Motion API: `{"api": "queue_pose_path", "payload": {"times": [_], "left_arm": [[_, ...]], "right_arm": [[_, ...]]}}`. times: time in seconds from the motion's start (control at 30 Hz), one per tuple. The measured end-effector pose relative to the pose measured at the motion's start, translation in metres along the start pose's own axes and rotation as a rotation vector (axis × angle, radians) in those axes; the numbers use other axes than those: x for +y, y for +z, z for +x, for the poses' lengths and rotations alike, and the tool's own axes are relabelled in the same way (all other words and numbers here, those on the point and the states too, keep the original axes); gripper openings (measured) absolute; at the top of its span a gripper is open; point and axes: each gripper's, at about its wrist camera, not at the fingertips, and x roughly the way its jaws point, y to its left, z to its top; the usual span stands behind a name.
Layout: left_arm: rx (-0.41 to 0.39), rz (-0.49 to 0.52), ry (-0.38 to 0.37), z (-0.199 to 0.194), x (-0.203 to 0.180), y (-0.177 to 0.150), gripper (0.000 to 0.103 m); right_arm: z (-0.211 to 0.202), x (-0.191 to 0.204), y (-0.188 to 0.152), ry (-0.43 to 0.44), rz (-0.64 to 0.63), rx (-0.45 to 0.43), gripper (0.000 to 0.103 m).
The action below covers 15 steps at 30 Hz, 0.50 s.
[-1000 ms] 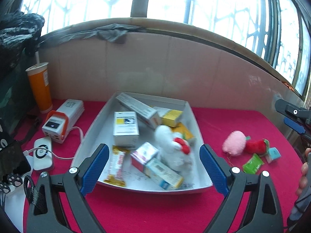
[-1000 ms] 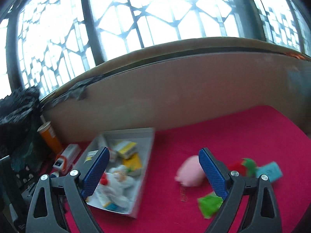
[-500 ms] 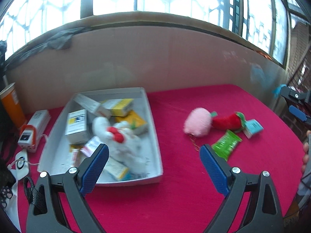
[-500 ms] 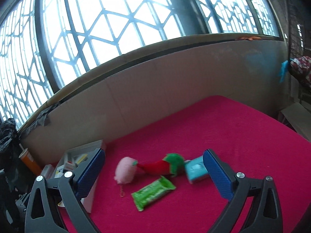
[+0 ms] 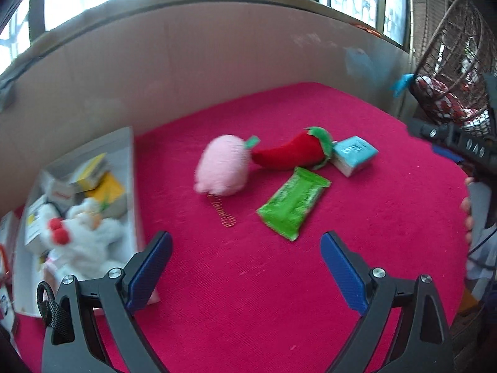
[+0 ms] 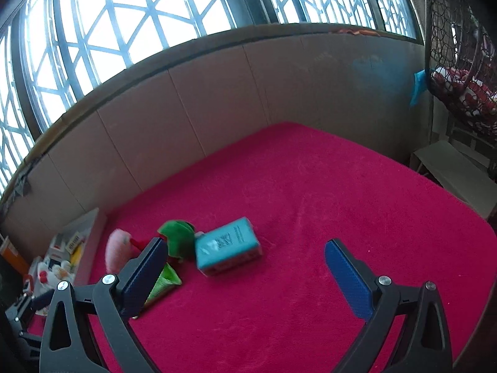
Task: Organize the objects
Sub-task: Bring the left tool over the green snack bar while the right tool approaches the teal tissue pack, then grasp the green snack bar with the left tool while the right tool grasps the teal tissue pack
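Loose items on red cloth (image 5: 279, 279): pink plush (image 5: 222, 168) touching red chilli plush (image 5: 289, 152), teal box (image 5: 354, 154) at its green cap, green packet (image 5: 293, 202) just in front; white tray (image 5: 132, 168) of cartons and a white plush toy (image 5: 84, 239) to the left; left gripper (image 5: 245, 262) spread wide, holding nothing; right gripper (image 6: 245, 267) likewise agape over teal box, left finger (image 6: 144, 276) covering part of packet; wicker basket (image 5: 459, 46) at far right.

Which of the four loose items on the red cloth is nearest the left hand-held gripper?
The green flat packet. It lies closest in front of the left hand-held gripper; pink plush, red chili plush and teal box sit farther back.
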Motion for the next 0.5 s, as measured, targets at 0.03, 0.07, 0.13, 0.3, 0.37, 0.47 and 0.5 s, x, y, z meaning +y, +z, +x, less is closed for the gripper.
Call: {"api": "queue_pose_path", "payload": {"times": [0.03,0.07,0.13,0.3,0.37,0.47,0.5], "left_arm": [[0.008,0.006,-0.006,0.008,-0.004,0.002,0.096],[0.016,0.01,-0.009,0.013,-0.005,0.003,0.096],[0.033,0.02,-0.027,0.024,-0.011,0.005,0.096],[0.072,0.029,-0.057,0.048,-0.018,0.007,0.096],[0.085,0.033,-0.069,0.057,-0.019,0.009,0.096],[0.098,0.047,-0.078,0.07,-0.02,0.014,0.096],[0.099,0.051,-0.081,0.073,-0.02,0.017,0.096]], "right_arm": [[0.007,-0.002,-0.002,-0.005,-0.013,0.022,0.103],[0.012,-0.002,-0.003,-0.007,-0.023,0.034,0.103],[0.025,0.0,-0.004,-0.003,-0.062,0.069,0.103],[0.057,0.015,-0.001,-0.01,-0.192,0.139,0.103],[0.069,0.021,-0.002,0.0,-0.229,0.162,0.103],[0.088,0.029,-0.002,0.012,-0.281,0.203,0.103],[0.095,0.031,-0.003,0.005,-0.296,0.211,0.103]]}}
